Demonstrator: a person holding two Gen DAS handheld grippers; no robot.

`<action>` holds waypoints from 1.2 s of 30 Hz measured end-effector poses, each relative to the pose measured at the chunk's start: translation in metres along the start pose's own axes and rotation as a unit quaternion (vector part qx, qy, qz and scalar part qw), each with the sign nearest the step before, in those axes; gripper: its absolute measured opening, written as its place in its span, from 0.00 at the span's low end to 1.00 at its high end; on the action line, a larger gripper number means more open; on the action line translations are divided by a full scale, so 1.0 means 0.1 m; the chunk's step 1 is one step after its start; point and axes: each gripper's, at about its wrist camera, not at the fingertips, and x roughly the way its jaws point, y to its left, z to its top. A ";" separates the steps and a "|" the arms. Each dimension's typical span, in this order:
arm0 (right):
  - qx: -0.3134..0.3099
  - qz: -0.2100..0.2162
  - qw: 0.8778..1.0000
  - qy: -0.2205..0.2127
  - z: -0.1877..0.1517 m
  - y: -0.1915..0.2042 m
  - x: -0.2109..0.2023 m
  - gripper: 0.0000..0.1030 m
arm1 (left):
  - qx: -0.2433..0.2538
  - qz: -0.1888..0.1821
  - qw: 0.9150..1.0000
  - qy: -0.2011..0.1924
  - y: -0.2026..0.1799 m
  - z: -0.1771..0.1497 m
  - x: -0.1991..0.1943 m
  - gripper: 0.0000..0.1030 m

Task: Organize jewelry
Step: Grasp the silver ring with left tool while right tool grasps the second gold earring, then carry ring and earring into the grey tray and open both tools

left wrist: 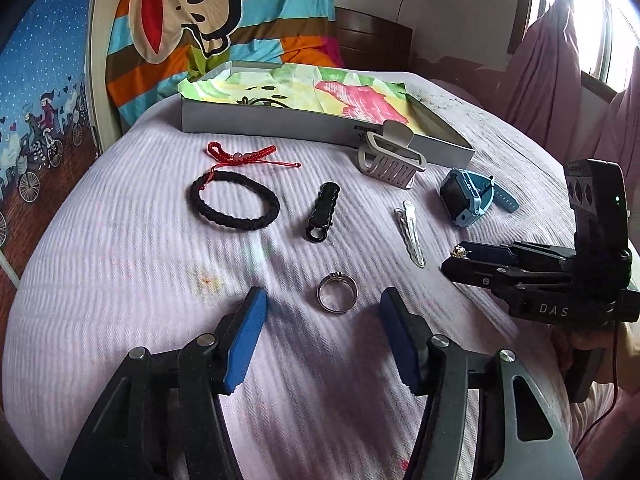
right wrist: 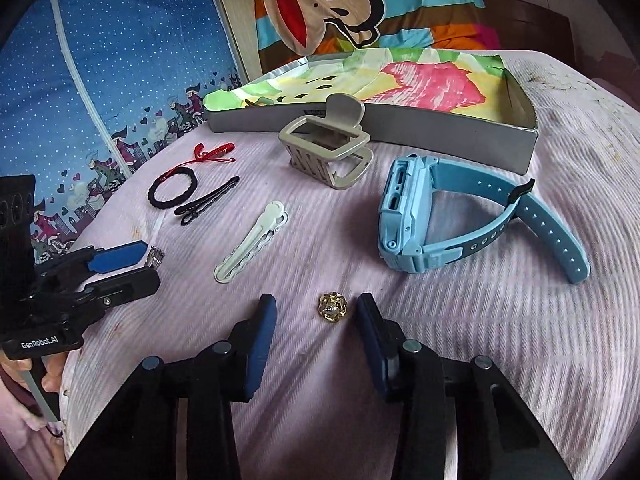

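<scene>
In the right wrist view the silver ring (right wrist: pixel 156 258) at middle left is half hidden behind the left gripper's (right wrist: pixel 150 266) blue pad. At lower left a hand (right wrist: pixel 24 408) is cut by the frame edge. The box's (left wrist: pixel 280 122) label in the left wrist view (behind the claw clip (left wrist: pixel 394 156)) is unreadable.

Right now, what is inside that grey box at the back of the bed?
Only a crumpled colourful sheet lining the grey box shows; no jewelry lies on it. Whatever is under the sheet is covered.
</scene>
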 end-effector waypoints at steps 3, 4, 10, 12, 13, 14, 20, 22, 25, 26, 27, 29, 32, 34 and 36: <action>0.003 0.005 1.000 0.002 0.02 -0.01 0.03 0.34 | -0.008 0.002 1.000 -0.004 0.01 0.00 0.02 0.38; 0.003 0.006 1.000 0.004 0.03 0.00 0.04 0.32 | -0.010 0.002 1.000 -0.004 0.02 0.00 0.02 0.33; -0.010 0.010 1.000 0.004 0.02 0.09 0.06 0.19 | 0.001 -0.002 1.000 -0.007 -0.03 -0.03 0.03 0.19; -0.016 0.011 1.000 0.005 0.01 0.12 0.07 0.16 | 0.008 -0.001 1.000 -0.005 -0.06 -0.03 0.04 0.17; -0.018 0.010 1.000 0.006 0.01 0.13 0.09 0.15 | 0.011 0.000 1.000 -0.004 -0.08 -0.04 0.06 0.17; -0.020 0.009 1.000 0.006 0.01 0.14 0.10 0.15 | 0.013 0.000 1.000 -0.002 -0.09 -0.04 0.07 0.17; -0.029 0.018 0.999 0.003 0.01 0.18 0.10 0.14 | 0.014 -0.006 1.000 -0.007 -0.10 -0.05 0.08 0.16; -0.034 0.027 0.999 0.002 0.00 0.22 0.10 0.14 | 0.018 -0.007 1.000 -0.010 -0.12 -0.07 0.07 0.16; -0.039 0.035 0.999 -0.004 -0.01 0.25 0.08 0.14 | 0.026 -0.011 1.000 -0.015 -0.16 -0.08 0.04 0.16; -0.040 0.037 0.999 -0.007 -0.02 0.26 0.07 0.14 | 0.027 -0.010 0.999 -0.017 -0.18 -0.08 0.03 0.16; -0.041 0.039 0.998 -0.011 -0.01 0.26 0.05 0.14 | 0.029 -0.008 0.999 -0.019 -0.19 -0.09 0.02 0.16; -0.047 0.038 0.998 -0.020 -0.01 0.30 0.01 0.14 | 0.029 -0.006 0.999 -0.024 -0.20 -0.07 -0.02 0.16; -0.055 0.043 0.997 -0.039 0.02 0.34 -0.08 0.14 | 0.013 -0.012 0.999 -0.031 -0.17 -0.02 -0.07 0.16; -0.058 0.044 0.996 -0.053 0.06 0.36 -0.14 0.14 | -0.002 -0.015 0.999 -0.035 -0.15 0.05 -0.11 0.16; -0.057 0.045 0.995 -0.069 0.11 0.36 -0.20 0.14 | -0.012 -0.007 0.999 -0.043 -0.14 0.14 -0.15 0.16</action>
